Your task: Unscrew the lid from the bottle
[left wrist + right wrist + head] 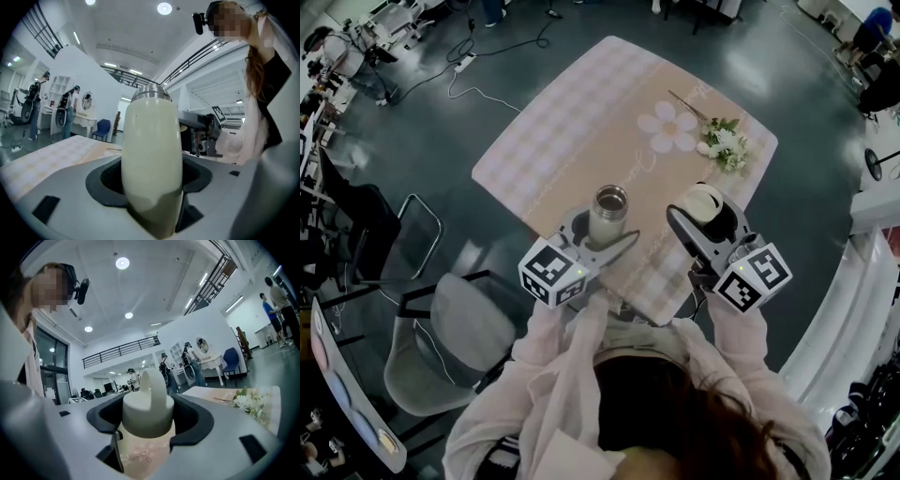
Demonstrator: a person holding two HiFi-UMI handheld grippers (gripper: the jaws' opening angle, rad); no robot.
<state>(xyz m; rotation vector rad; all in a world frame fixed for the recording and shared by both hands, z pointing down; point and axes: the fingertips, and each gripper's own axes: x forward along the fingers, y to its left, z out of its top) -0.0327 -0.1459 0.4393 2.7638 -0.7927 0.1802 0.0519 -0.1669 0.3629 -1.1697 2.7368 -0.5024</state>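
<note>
While the left gripper [602,234] clamps it from both sides low on its body, the bottle [609,217] stands upright over the near edge of the table [581,112], long axis vertical and open mouth facing up. It is a smooth cream cylinder with rounded shoulders and a bare metal neck. The lid [705,201] is off it and sits between the jaws of the right gripper [711,223], which close on its sides over the table's near right corner. The lid is a matching cream cap with a loop handle on top, standing upward. Both grippers are held out from the person's chest in pale sleeves and point roughly level toward the table's far side, marker cubes uppermost. A sprig of white flowers [722,141] lies at the table's far right.
</note>
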